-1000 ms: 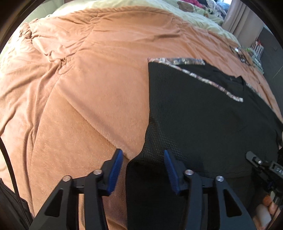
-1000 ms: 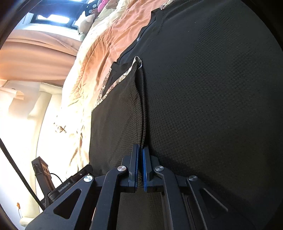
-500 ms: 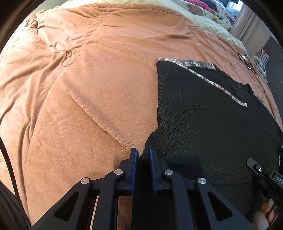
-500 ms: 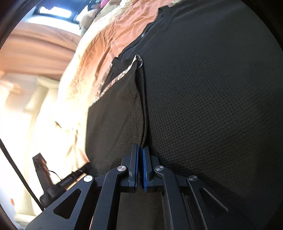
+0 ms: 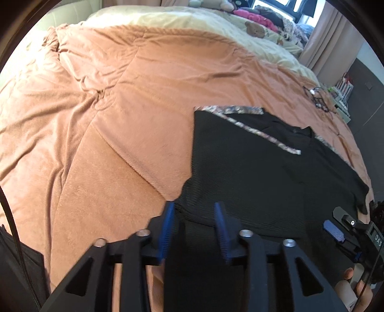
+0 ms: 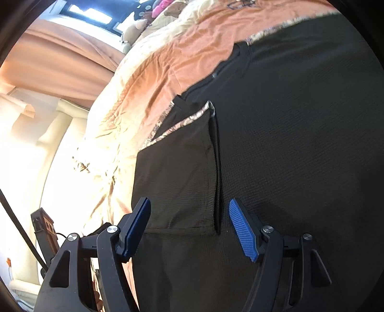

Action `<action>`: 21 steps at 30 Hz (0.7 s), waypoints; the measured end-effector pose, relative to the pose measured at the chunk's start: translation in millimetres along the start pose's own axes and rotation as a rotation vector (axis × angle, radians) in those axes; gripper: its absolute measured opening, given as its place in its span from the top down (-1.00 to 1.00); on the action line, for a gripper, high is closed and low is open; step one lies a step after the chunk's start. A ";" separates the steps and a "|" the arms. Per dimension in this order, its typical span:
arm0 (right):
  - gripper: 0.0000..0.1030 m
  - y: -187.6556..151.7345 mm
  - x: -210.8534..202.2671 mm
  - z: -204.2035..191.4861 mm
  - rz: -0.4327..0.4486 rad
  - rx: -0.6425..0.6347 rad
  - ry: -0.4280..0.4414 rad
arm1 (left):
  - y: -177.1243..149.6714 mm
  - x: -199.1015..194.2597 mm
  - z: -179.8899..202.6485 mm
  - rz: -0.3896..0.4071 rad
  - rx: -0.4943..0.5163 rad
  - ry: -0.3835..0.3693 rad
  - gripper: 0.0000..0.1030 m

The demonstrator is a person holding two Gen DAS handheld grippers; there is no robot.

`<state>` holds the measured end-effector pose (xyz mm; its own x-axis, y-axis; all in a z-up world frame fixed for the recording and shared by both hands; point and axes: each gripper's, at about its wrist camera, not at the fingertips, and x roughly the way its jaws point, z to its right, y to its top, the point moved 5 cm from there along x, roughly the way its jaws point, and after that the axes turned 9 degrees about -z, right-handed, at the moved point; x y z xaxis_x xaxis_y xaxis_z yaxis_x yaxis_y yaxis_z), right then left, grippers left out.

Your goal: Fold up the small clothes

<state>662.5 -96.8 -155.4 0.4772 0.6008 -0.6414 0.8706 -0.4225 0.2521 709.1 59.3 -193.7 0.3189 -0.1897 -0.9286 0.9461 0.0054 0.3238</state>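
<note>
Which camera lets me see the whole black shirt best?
The left wrist view: the black shirt lies spread on the orange blanket, patterned trim and edges visible. The right wrist view is too close; the shirt fills it, showing only a folded flap.

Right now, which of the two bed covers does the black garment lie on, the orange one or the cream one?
The orange blanket. The black garment lies wholly on its plush orange surface, while the cream cover lies farther off, beyond the orange one, clear of the garment.

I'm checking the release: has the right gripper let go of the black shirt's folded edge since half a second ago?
Yes. The right gripper, pinched on the fold then, is opening; its blue pads stand apart either side of the black shirt fold, which lies flat.
</note>
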 end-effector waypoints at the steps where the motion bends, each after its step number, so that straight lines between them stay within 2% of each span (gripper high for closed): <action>1: -0.29 -0.7 -5.8 -0.1 0.003 -0.008 -0.004 | -1.4 -5.0 4.4 0.013 0.002 -0.003 0.02; 11: -0.29 5.9 -88.3 18.0 0.067 -0.087 -0.090 | -17.8 -29.9 58.0 0.038 0.034 -0.078 -0.02; 15: -0.29 2.4 -128.5 28.7 0.119 -0.108 -0.130 | -21.8 -40.1 88.8 0.046 0.053 -0.117 -0.02; 21: -0.29 4.6 -173.3 48.3 0.149 -0.073 -0.172 | -31.5 -47.3 134.2 0.044 0.092 -0.153 -0.02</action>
<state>578.1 -235.7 -78.1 0.5794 0.4081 -0.7056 0.8012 -0.4444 0.4008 656.7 -63.7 -135.7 0.3410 -0.3388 -0.8769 0.9200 -0.0715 0.3854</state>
